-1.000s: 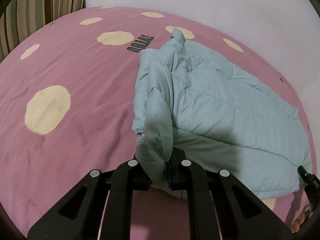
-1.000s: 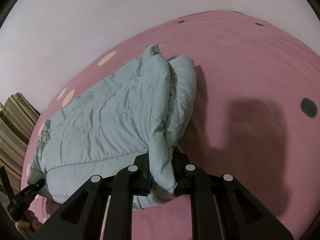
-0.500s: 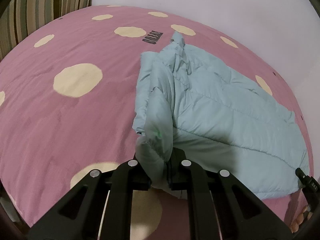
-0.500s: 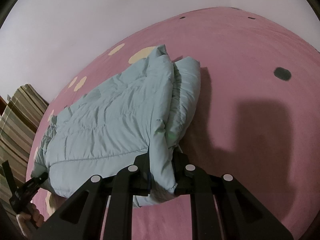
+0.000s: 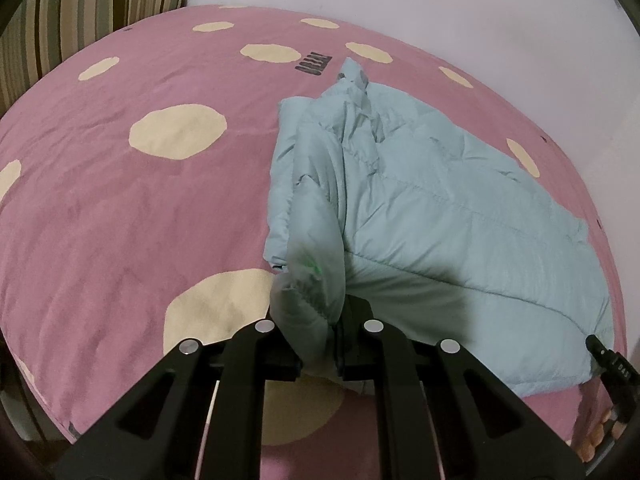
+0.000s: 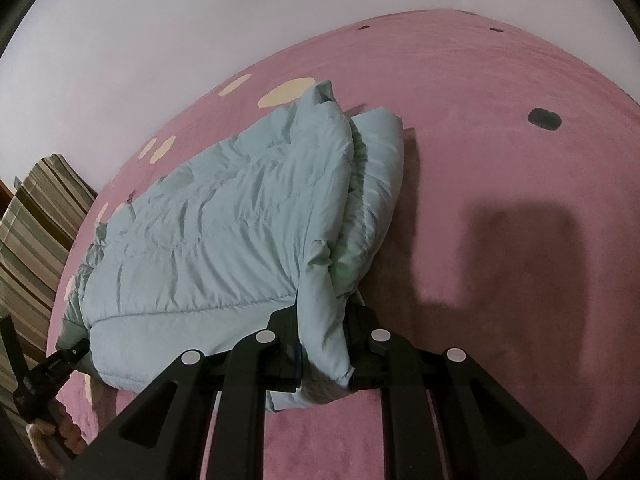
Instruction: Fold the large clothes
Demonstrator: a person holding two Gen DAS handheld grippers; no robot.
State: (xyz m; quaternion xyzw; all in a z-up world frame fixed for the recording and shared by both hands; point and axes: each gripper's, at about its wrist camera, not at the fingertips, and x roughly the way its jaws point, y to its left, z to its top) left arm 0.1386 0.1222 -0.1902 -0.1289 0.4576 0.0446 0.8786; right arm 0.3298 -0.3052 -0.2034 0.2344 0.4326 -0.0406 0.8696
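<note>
Left wrist view: left claw [image 5: 316, 344] clamping puffy jacket [image 5: 440, 216] corner; jacket spreading ahead-right over bed [image 5: 120, 200]. Right claw [image 6: 324, 356] gripping opposite corner. Risk: slick padding slipping out, fold edges going uneven.

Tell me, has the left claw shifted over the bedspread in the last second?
Yes. The left claw, shut on the jacket, has moved leftward over the pink bedspread: the cream dots slid right, and one now lies beneath it.

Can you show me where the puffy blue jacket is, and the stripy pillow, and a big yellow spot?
puffy blue jacket [image 5: 460, 216], left wrist view, quilted top panel.
stripy pillow [image 6: 36, 220], right wrist view, striped side.
big yellow spot [image 5: 178, 130], left wrist view, its middle.
</note>
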